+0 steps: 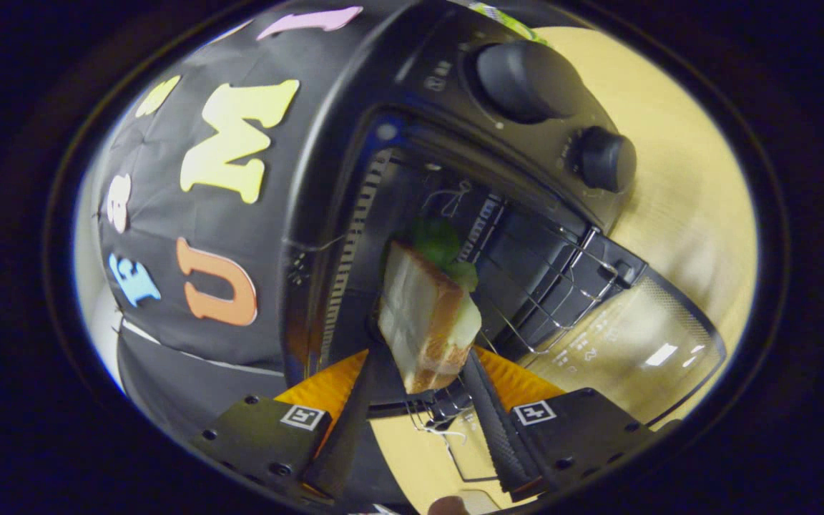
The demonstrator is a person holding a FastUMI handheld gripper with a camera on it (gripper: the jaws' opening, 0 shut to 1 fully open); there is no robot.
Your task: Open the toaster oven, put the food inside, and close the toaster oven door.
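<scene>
My jaws grasp the sandwich [426,315], so I should carry it level over the open door [634,343] onto the toaster oven [398,86] rack [548,286].

Gripper [423,372]: both fingers press on the sandwich's sides.
Sandwich [426,315]: toasted bread with green leaf, held at the oven's mouth.
Toaster oven [455,179]: dark body, two knobs [526,79].
Door [634,336]: glass, swung open.
Rack [555,286]: wire, beyond the sandwich.
Table [691,200]: pale wood.

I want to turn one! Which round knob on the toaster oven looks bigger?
The knob farther from the open glass door looks bigger than the knob nearer it. The gripper holds the sandwich.
</scene>
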